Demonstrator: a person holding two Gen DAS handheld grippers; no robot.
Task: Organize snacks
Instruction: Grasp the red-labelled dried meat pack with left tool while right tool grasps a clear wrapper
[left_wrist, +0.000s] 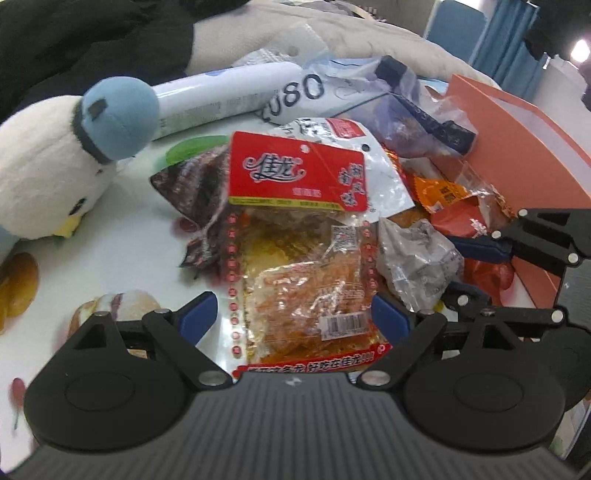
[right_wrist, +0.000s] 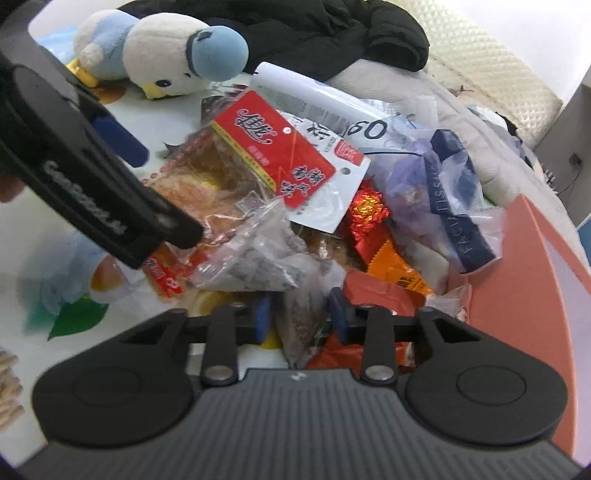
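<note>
A heap of snack packets lies on the white printed tabletop (left_wrist: 122, 236). My left gripper (left_wrist: 294, 315) is open wide, its blue pads (left_wrist: 201, 314) on either side of a large clear bag of orange snack with a red header card (left_wrist: 295, 173); the pads stand just off its edges. My right gripper (right_wrist: 300, 316) hovers low over the heap beside a crumpled silvery packet (right_wrist: 258, 258). A narrow clear packet of brown snack (right_wrist: 299, 332) sits between its blue pads (right_wrist: 263, 319), with small gaps showing on both sides. Orange and red wrappers (right_wrist: 391, 258) lie just beyond.
A salmon-coloured box (right_wrist: 535, 266) borders the heap on the right. A white and blue plush bird (left_wrist: 55, 166), a white tube (left_wrist: 229, 92), a facial tissue pack (right_wrist: 454, 192) and a black garment (right_wrist: 332, 33) lie behind. The left gripper's body (right_wrist: 92, 177) crosses the right wrist view.
</note>
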